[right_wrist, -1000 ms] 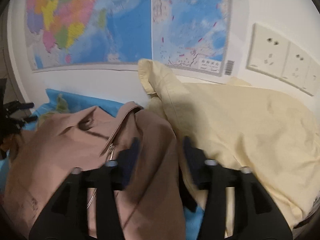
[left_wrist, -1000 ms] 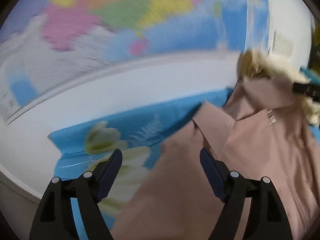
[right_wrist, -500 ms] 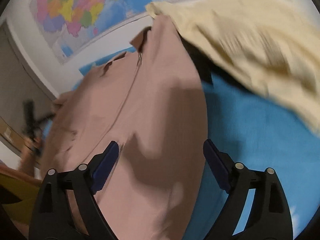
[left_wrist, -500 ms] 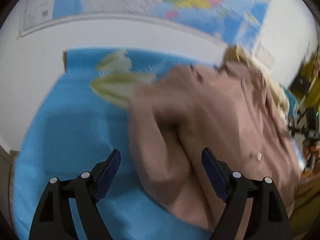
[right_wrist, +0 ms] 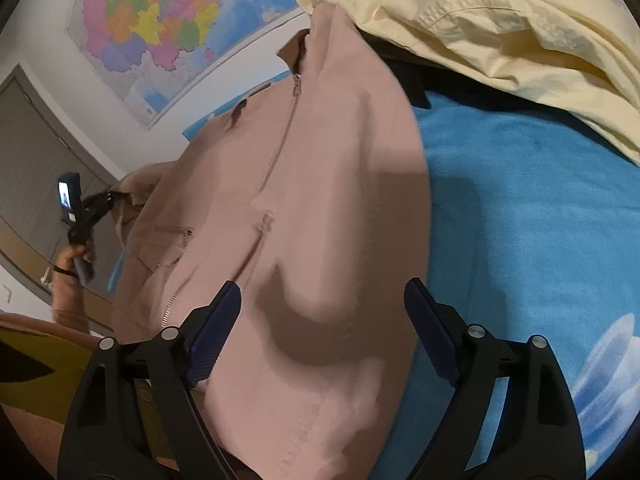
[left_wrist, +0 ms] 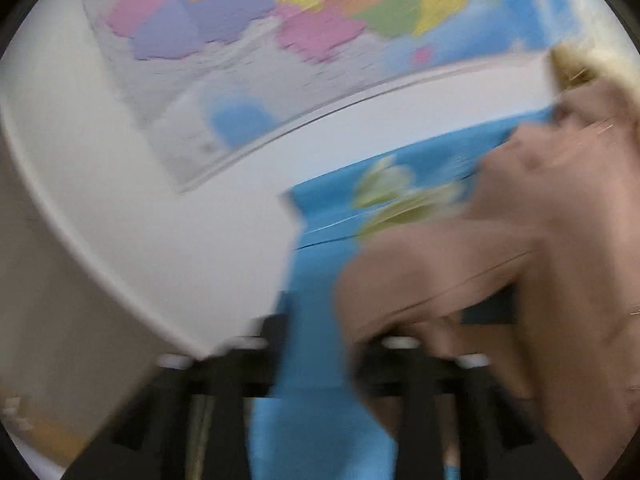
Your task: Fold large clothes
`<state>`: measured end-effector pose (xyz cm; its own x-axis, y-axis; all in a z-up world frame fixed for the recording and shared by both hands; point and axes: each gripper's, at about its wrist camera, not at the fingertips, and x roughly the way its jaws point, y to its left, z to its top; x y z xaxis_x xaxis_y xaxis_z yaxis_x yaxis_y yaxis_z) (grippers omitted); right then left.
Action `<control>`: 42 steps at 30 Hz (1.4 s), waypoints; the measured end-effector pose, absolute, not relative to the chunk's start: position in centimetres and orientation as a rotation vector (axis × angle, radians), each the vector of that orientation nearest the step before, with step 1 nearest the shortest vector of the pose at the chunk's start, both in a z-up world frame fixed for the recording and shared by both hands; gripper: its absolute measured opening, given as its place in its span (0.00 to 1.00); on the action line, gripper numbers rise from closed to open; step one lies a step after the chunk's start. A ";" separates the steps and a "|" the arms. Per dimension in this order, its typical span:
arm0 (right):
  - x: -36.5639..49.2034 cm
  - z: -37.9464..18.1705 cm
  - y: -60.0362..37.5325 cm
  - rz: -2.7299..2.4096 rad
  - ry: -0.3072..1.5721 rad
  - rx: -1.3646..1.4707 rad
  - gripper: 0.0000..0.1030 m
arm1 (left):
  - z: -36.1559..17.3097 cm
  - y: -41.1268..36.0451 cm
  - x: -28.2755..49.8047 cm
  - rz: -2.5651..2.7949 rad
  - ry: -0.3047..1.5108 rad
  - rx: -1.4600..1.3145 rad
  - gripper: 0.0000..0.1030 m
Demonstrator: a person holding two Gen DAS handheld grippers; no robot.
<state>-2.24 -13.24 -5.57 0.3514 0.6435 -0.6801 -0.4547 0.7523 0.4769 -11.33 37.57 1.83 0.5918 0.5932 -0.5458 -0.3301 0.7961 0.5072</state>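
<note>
Pink zip-front jacket [right_wrist: 312,208] lies spread front-up across the blue bedsheet [right_wrist: 520,220], beside a pale yellow garment [right_wrist: 500,28] heaped near the wall map [right_wrist: 160,24]. The right tongs [right_wrist: 322,340], shut on the jacket a second ago, now hover apart above its hem. The left tongs [left_wrist: 320,368], wide open moments earlier, appear drawn in near a sleeve, though blur hides their state. Folding looks barely begun.

Bedroom corner, map on a white wall

A coloured map [right_wrist: 160,28] hangs on the wall [left_wrist: 224,236] above a blue sheet [right_wrist: 528,216]; a grey door [right_wrist: 36,152] stands left.
</note>
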 end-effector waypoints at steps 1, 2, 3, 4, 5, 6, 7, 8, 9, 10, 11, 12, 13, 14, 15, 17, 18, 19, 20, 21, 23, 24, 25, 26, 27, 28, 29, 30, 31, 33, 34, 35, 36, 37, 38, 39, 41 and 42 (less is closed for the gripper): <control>-2.4 -5.8 -13.6 0.717 0.985 0.226 0.81 | 1.8 37.3 -11.3 0.566 0.770 0.385 0.50; -2.6 -6.0 -13.8 0.719 0.993 0.231 0.81 | 1.7 36.8 -11.3 0.545 0.771 0.374 0.55; -2.9 -6.2 -13.6 0.718 0.999 0.217 0.81 | 1.7 36.2 -11.6 0.469 0.768 0.320 0.62; -3.0 -6.4 -13.3 0.719 1.005 0.199 0.81 | 1.9 36.2 -11.9 0.419 0.758 0.275 0.73; -3.2 -6.5 -13.2 0.722 1.008 0.184 0.79 | 2.2 35.9 -12.2 0.387 0.738 0.236 0.74; -3.4 -6.6 -12.9 0.729 1.008 0.167 0.65 | 2.5 35.8 -12.5 0.372 0.716 0.211 0.75; -3.6 -6.6 -12.5 0.738 1.011 0.148 0.55 | 3.0 35.6 -12.9 0.357 0.686 0.177 0.75; -3.5 -6.6 -12.3 0.744 1.018 0.139 0.33 | 3.7 35.7 -13.2 0.337 0.656 0.131 0.76; -3.4 -6.5 -12.4 0.748 1.017 0.142 0.16 | 4.4 35.8 -13.4 0.318 0.624 0.086 0.76; -3.3 -6.0 -12.6 0.751 1.005 0.146 0.11 | 5.0 35.7 -13.8 0.308 0.598 0.060 0.76; -3.2 -5.4 -12.8 0.748 0.991 0.151 0.07 | 5.9 35.7 -14.4 0.294 0.558 0.037 0.78; -3.1 -4.6 -13.3 0.753 0.972 0.167 0.05 | 6.8 35.5 -15.1 0.290 0.520 0.024 0.80; -3.0 -3.4 -13.9 0.761 0.941 0.193 0.04 | 7.5 35.2 -15.0 0.292 0.496 0.017 0.80; -2.9 -2.1 -14.5 0.774 0.911 0.232 0.04 | 8.3 35.0 -15.2 0.294 0.467 0.009 0.80; -2.8 -1.2 -14.7 0.790 0.891 0.251 0.04 | 9.1 34.6 -15.7 0.271 0.433 0.000 0.80; -2.8 1.6 -14.6 0.835 0.826 0.273 0.04 | 9.7 33.8 -16.0 0.193 0.406 -0.005 0.80; -2.8 2.3 -14.4 0.846 0.813 0.277 0.04 | 9.7 32.7 -16.0 0.124 0.400 0.002 0.81; -2.7 3.6 -13.9 0.877 0.787 0.289 0.04 | 9.6 31.8 -16.0 0.083 0.401 0.009 0.83; -2.6 4.6 -13.4 0.900 0.764 0.299 0.04 | 9.4 30.6 -15.7 0.026 0.405 0.016 0.84; -2.5 5.3 -12.8 0.915 0.751 0.299 0.04 | 8.9 29.1 -15.2 -0.067 0.418 0.013 0.84; -2.0 6.9 -10.8 0.961 0.720 0.288 0.04 | 7.8 26.8 -14.5 -0.223 0.452 -0.007 0.85; -1.5 7.4 -9.4 0.990 0.716 0.292 0.04 | 7.0 25.2 -13.9 -0.314 0.468 -0.014 0.85; -0.9 7.6 -8.3 1.010 0.720 0.285 0.04 | 6.5 24.2 -13.5 -0.372 0.483 -0.018 0.85; -0.4 7.7 -7.1 1.022 0.722 0.282 0.04 | 5.8 22.9 -13.1 -0.440 0.506 -0.023 0.85; 0.4 7.7 -5.8 1.036 0.729 0.286 0.04 | 5.3 21.9 -12.7 -0.492 0.520 -0.031 0.85; 0.7 7.5 -4.9 1.048 0.737 0.281 0.04 | 4.6 20.7 -12.2 -0.565 0.543 -0.056 0.85; 1.3 7.2 -3.8 1.055 0.751 0.273 0.04 | 3.9 19.7 -11.6 -0.636 0.574 -0.079 0.87; 1.8 6.8 -2.8 1.051 0.766 0.266 0.06 | 3.4 19.0 -11.3 -0.670 0.593 -0.092 0.88; 2.5 6.2 -1.6 1.059 0.790 0.260 0.07 | 2.5 18.1 -10.8 -0.710 0.622 -0.114 0.90; 3.7 4.8 0.1 1.063 0.831 0.281 0.10 | 0.5 16.5 -9.5 -0.760 0.713 -0.149 0.90; 4.4 3.9 1.0 1.046 0.861 0.272 0.12 | -0.5 15.8 -9.0 -0.766 0.755 -0.163 0.90; 4.8 3.2 1.4 1.029 0.881 0.258 0.19 | -1.5 15.3 -8.4 -0.777 0.802 -0.179 0.90; 5.3 2.6 1.6 1.005 0.899 0.248 0.28 | -2.7 14.4 -7.7 -0.774 0.863 -0.190 0.90; 5.4 2.1 1.1 0.998 0.910 0.251 0.36 | -3.5 13.8 -7.2 -0.766 0.896 -0.194 0.85; 5.4 1.8 0.5 0.992 0.917 0.253 0.48 | -4.1 13.4 -6.9 -0.767 0.922 -0.193 0.76; 5.3 1.6 -0.5 0.977 0.915 0.260 0.53 | -4.7 13.0 -6.6 -0.755 0.952 -0.184 0.70; 4.5 1.1 -2.4 0.969 0.922 0.255 0.61 | -5.7 12.6 -5.8 -0.740 1.006 -0.183 0.37; 3.9 0.6 -3.5 0.957 0.930 0.237 0.64 | -5.9 12.7 -5.5 -0.741 1.016 -0.193 0.32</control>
<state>3.90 -3.46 0.62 0.2378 0.7841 -0.5733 -0.5950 0.5841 0.5521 -5.47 12.74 -5.92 0.3102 -0.6424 -0.7007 0.4715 0.7440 -0.4734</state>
